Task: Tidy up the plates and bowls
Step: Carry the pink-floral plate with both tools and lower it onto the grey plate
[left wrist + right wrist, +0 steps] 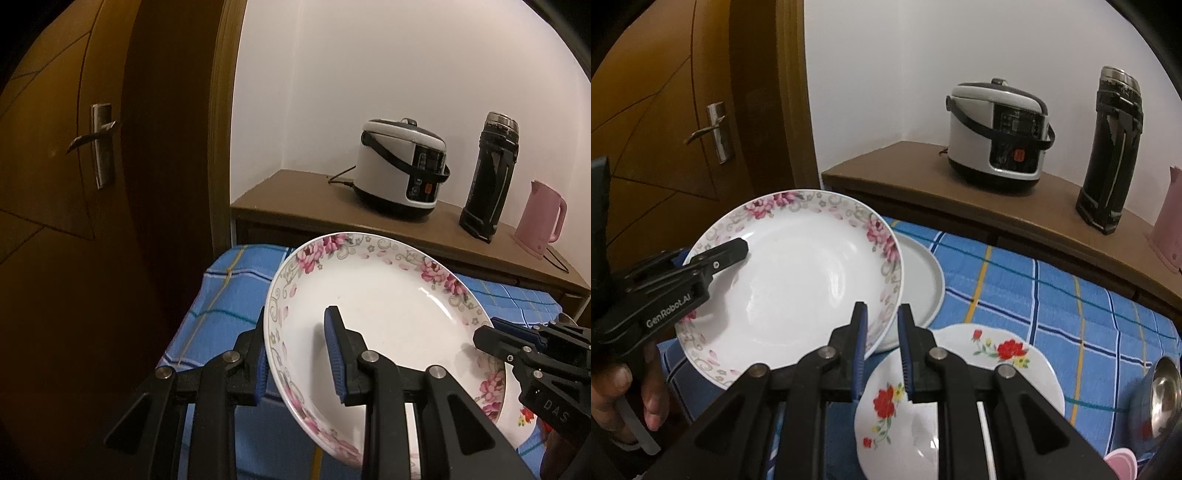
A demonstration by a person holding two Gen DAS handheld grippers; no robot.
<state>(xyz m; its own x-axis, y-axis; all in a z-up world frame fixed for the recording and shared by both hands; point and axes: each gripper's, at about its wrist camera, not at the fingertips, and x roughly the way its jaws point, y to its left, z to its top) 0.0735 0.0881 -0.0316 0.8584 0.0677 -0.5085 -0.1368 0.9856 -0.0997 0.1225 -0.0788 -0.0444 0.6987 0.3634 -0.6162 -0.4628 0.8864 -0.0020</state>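
A white plate with a pink flower rim [384, 317] [798, 280] is held up above the blue checked tablecloth [1052, 295]. My left gripper [295, 343] is shut on its left rim; it also shows in the right wrist view [727, 254]. My right gripper [882, 314] straddles the plate's right rim with a small gap between the jaws; it also shows in the left wrist view [491, 332]. Below lie a plain grey-white plate [923, 280] and a white plate with red flowers [960, 387].
A steel bowl [1156, 398] and a pink item [1123, 465] sit at the right edge. Behind the table, a wooden cabinet [1015, 206] carries a rice cooker [997, 133], a black thermos [1112, 155] and a pink kettle [539, 221]. A wooden door [92, 147] stands at left.
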